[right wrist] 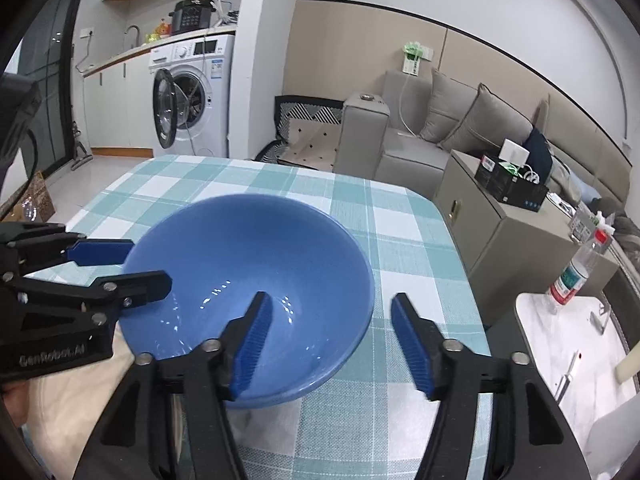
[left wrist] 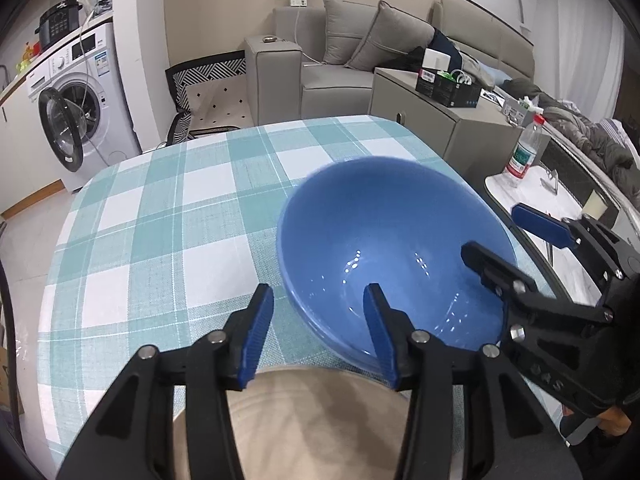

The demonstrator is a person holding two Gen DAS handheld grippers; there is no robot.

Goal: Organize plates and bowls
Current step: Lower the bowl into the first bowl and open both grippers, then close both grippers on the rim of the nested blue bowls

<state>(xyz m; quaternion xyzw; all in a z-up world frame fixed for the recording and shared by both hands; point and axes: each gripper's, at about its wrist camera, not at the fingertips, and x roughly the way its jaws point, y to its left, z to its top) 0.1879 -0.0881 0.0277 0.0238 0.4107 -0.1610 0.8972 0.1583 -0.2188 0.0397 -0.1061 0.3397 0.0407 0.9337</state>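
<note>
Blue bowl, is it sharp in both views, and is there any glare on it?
Left wrist view: the blue bowl has a smeared, blurred far rim, and small white light glints sit low inside. Right wrist view: its rim looks crisper, with similar glints near the bottom; fisheye distortion bends the table edges in both.

Both tools are held angled downward, side by side. The left tool (left wrist: 320, 320) is parted; the right tool (right wrist: 332, 332) is spread wider.
</note>
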